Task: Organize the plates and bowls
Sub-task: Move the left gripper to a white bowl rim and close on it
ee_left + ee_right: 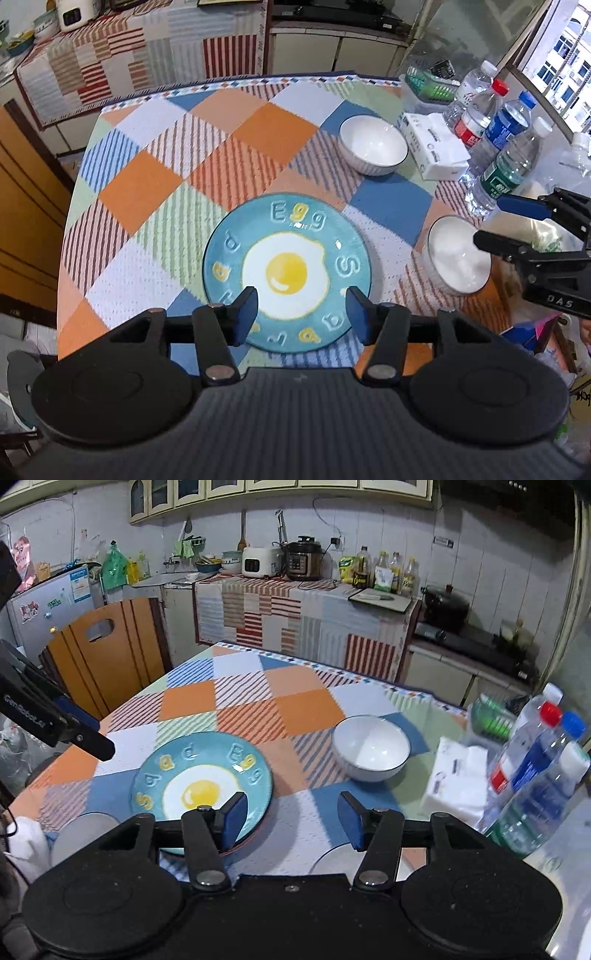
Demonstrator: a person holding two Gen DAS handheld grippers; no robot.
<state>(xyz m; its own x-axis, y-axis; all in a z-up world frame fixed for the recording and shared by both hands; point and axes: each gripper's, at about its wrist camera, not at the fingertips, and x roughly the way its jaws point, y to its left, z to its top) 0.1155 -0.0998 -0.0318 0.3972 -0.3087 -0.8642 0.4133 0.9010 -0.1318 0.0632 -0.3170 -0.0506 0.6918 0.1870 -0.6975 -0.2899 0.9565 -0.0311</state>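
Here, from the left wrist, we see the left gripper (301, 308) parted and empty above the egg plate (286, 271). From the right wrist, the right gripper (291, 818) gapes empty before the bowl (371, 747).

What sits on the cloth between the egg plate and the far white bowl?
Nothing: in the right wrist view, only bare checked tablecloth lies between the egg plate and the white bowl.

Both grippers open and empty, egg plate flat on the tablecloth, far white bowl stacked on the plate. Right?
Not quite. The far white bowl stands on the tablecloth beside the egg plate, not on it; the right wrist view shows cloth between them. The left gripper and right gripper are open and empty.
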